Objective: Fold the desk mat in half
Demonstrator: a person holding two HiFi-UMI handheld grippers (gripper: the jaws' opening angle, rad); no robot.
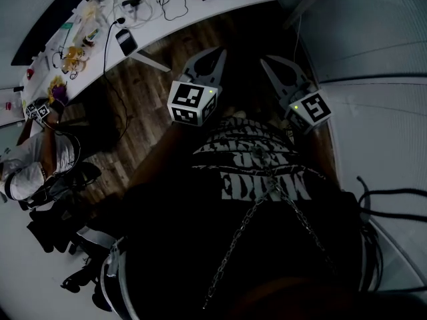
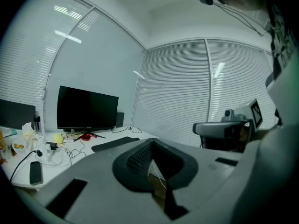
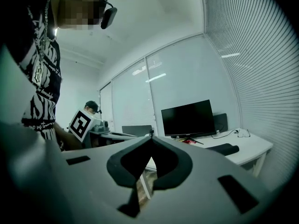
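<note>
Hovering over the dark wood floor (image 1: 153, 99) near the long white bench (image 1: 227, 2), the grey left gripper (image 1: 215, 53) and grey right gripper (image 1: 270, 64) hold their fingers pressed together, gripping nothing.

Left tongs (image 1: 218, 53) and right tongs (image 1: 269, 62) are closed and empty.

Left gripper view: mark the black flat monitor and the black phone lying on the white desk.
Black flat monitor (image 2: 87, 108), left gripper view, middle of screen.
Black phone (image 2: 35, 172), left gripper view, middle of its face.
</note>
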